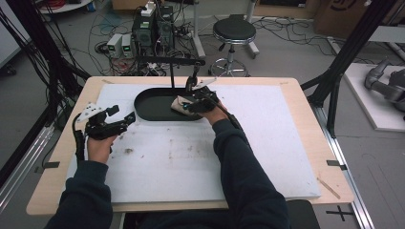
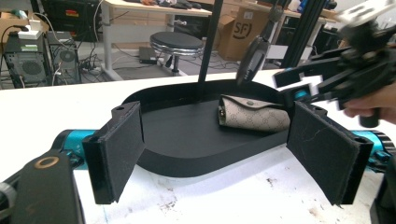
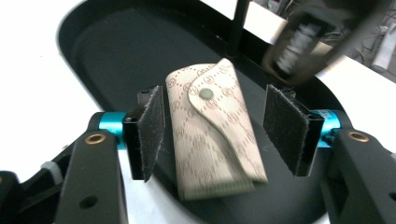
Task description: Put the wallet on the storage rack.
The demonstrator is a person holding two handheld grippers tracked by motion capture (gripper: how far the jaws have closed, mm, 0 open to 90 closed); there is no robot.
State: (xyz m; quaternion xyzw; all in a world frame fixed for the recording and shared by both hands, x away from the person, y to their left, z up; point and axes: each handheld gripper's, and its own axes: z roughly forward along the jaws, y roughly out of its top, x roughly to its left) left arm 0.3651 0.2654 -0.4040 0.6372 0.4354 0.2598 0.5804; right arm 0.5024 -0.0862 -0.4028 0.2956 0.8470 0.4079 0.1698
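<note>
Right gripper view: right gripper (image 3: 212,133) fingers parted, straddling beige monogram snap-flap pouch (image 3: 212,128), not pressing it. Pouch lies in black oval tray (image 3: 102,51) on white surface (image 1: 191,162). Risk: off-centre closing skews pouch. Left gripper (image 2: 229,154) open, empty.

A beige monogram-patterned pouch (image 3: 212,128) is lying flat between my right jaws, its curved flap snapped shut and facing up. It is running lengthwise along the gap, clear of both pads. It is resting in the black oval tray (image 3: 116,51), beyond my left jaws and toward their right side.
</note>
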